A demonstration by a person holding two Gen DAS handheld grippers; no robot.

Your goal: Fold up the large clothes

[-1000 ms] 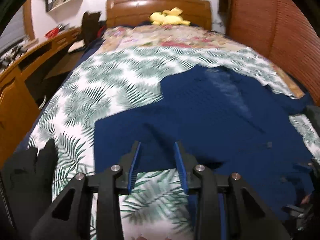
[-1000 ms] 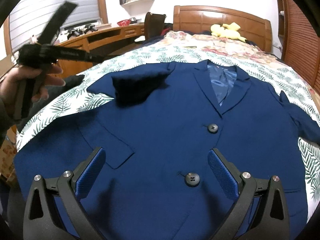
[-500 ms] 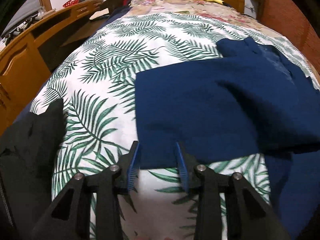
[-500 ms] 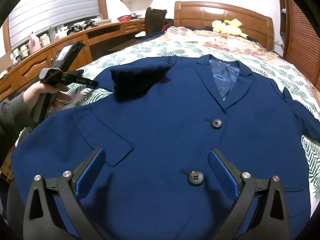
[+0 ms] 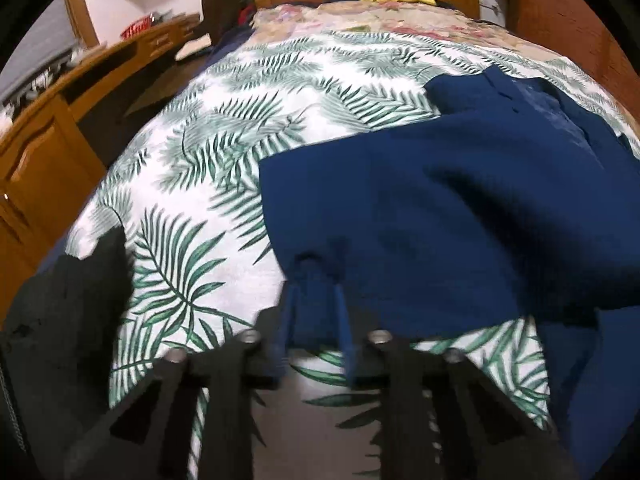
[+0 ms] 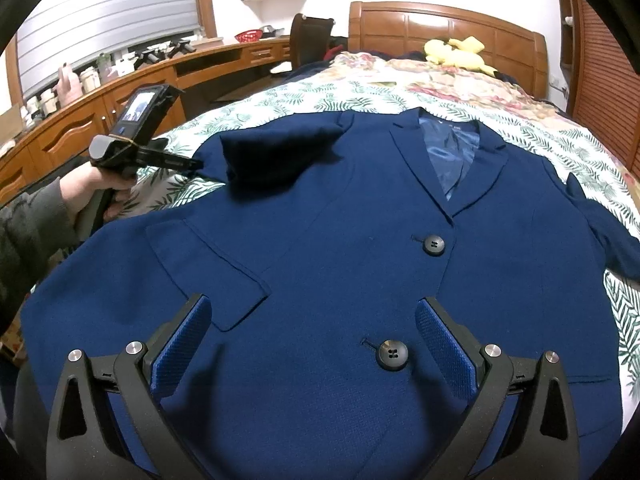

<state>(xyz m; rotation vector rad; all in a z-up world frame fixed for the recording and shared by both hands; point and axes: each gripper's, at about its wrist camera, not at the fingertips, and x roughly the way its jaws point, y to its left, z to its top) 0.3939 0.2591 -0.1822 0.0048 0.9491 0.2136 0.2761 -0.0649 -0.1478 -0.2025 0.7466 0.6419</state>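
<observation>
Navy jacket (image 6: 340, 280) lay front-up across the bed (image 5: 208, 184), collar toward the headboard, hem at the near edge; one sleeve folded over its chest, cuff near the bed's left edge.

Step in hand, as judged: gripping that sleeve end to draw it square. Best to lift low, keep the cloth taut and watch the fold line.

Left tool (image 5: 316, 280): jaws had just been closing and were nearly together, pinching the sleeve's edge between them.

Right tool (image 6: 312, 338): spread wide over the lower front, holding nothing; contact with the cloth unclear.
</observation>
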